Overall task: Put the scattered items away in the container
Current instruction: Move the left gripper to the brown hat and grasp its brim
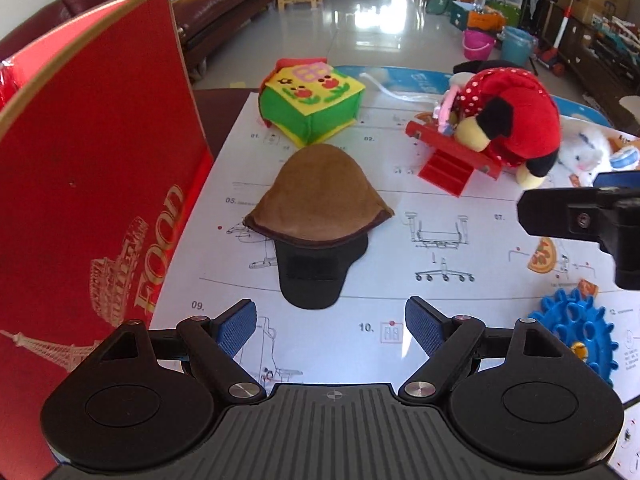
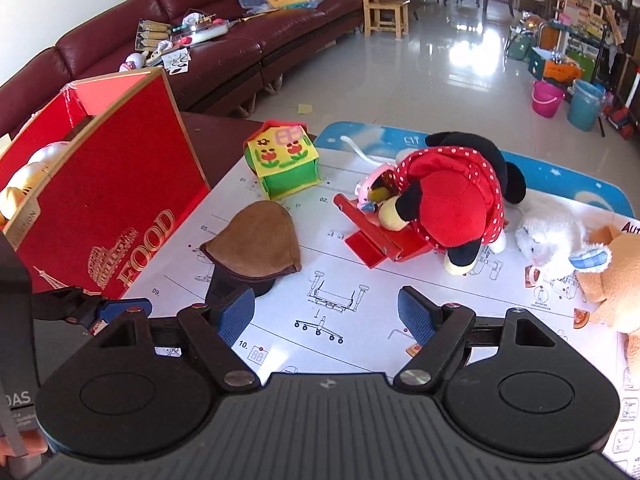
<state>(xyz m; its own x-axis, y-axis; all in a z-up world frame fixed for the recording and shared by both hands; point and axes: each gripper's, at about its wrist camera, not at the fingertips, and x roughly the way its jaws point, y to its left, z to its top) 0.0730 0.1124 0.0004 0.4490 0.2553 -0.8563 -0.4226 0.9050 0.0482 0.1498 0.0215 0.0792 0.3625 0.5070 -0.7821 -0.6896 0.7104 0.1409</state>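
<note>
A tall red box [image 1: 100, 184] marked FOOD stands at the left of the table; in the right wrist view the box [image 2: 108, 200] shows toys inside. A brown and black cap-shaped pad [image 1: 320, 216] [image 2: 256, 248] lies on the white instruction sheet, just beyond my left gripper [image 1: 331, 324], which is open and empty. My right gripper [image 2: 326, 316] is open too, above the sheet, nothing between its fingers. Behind lie a green and yellow fabric house [image 1: 316, 100] [image 2: 284, 164], a red plush mouse [image 1: 508, 120] [image 2: 456, 200] and a red plastic piece [image 1: 452, 156] [image 2: 380, 236].
A white plush [image 2: 548, 236] and a tan plush [image 2: 612, 272] lie at the right of the sheet. A blue gear [image 1: 572, 332] sits near my left gripper's right side. Beyond the table are a dark red sofa [image 2: 200, 40] with clutter, a wooden chair [image 2: 384, 4] and buckets [image 2: 548, 98].
</note>
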